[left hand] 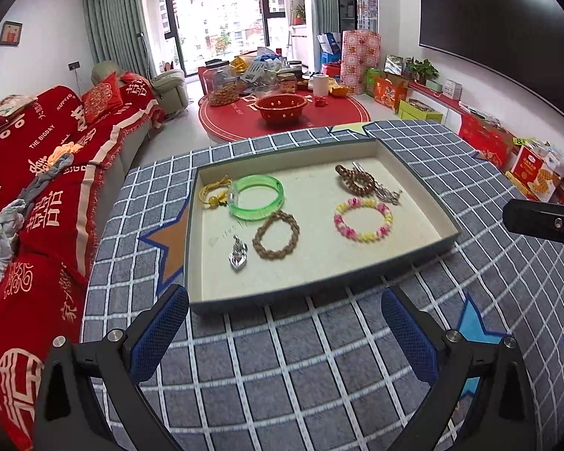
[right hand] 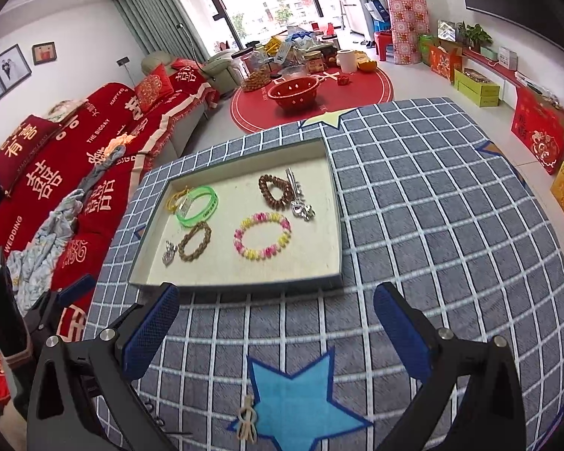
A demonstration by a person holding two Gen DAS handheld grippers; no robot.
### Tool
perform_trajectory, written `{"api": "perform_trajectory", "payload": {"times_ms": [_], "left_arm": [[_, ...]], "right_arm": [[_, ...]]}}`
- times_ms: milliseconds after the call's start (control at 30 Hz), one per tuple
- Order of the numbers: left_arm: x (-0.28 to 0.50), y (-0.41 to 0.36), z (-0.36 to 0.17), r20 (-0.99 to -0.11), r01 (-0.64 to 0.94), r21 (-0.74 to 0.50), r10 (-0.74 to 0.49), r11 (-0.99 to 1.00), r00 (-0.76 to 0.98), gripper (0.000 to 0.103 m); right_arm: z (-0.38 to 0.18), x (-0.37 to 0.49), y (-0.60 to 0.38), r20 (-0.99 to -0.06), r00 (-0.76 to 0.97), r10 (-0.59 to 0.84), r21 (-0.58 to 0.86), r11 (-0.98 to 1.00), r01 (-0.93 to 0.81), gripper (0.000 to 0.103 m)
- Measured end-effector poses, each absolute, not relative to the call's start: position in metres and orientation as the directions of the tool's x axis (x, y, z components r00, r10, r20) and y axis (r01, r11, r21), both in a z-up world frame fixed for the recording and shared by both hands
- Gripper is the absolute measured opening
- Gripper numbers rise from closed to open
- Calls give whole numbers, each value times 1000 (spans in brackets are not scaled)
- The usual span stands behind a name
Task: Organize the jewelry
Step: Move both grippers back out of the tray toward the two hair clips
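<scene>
Jewelry sits in a shallow tray [left hand: 321, 278] w/ a cream lining and grey-green walls, set on the grey checked cloth [left hand: 282, 376] in front of me. At the tray's far left a yellow cord piece [left hand: 214, 191] lies touching a clear green bangle [left hand: 256, 196]. Just nearer than the bangle is a brown braided bracelet [left hand: 276, 235], and beside that, toward the near left corner, a silver pendant [left hand: 237, 255]. On the right half: a pink-and-yellow bead bracelet [left hand: 363, 218], and beyond it a dark brown bead bracelet [left hand: 355, 181] w/ a silver hair clip [right hand: 294, 184] and some silver bits [right hand: 303, 211] lying against it (can't tell exactly what the silver bits are).

My left gripper [left hand: 284, 334] hangs over the cloth on the near side of the tray, jaws spread wide, nothing between the blue pads [left hand: 159, 336]. My right gripper [right hand: 276, 332] is the same: jaws fully apart, empty, over the cloth near the tray's front wall. One small beige knotted cord piece [right hand: 247, 419] lies outside the tray, on the edge of a blue star patch [right hand: 300, 402] close below my right gripper.

Beyond the cloth: a red sofa [left hand: 49, 173] at left, a round red rug [left hand: 282, 116] w/ a red colander [left hand: 281, 106] and jars on it, balcony windows [left hand: 222, 18] at the back.
</scene>
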State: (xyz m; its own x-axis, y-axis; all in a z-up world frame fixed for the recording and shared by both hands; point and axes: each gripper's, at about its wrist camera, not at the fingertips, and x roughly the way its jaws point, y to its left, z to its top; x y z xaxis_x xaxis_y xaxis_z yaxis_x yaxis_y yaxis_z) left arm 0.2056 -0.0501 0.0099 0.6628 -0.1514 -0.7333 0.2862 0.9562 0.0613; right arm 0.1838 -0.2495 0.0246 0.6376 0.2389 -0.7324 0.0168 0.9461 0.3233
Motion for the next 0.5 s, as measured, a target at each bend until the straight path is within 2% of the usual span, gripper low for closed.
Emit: {"api": "perform_trajectory", "payload": {"times_ms": [500], "left_arm": [[153,-59,-22,-793,354,-33,-240,935,559,103]], "right_arm": [[-3,84,-242,-764,600,235,264,964,-41,103]]}}
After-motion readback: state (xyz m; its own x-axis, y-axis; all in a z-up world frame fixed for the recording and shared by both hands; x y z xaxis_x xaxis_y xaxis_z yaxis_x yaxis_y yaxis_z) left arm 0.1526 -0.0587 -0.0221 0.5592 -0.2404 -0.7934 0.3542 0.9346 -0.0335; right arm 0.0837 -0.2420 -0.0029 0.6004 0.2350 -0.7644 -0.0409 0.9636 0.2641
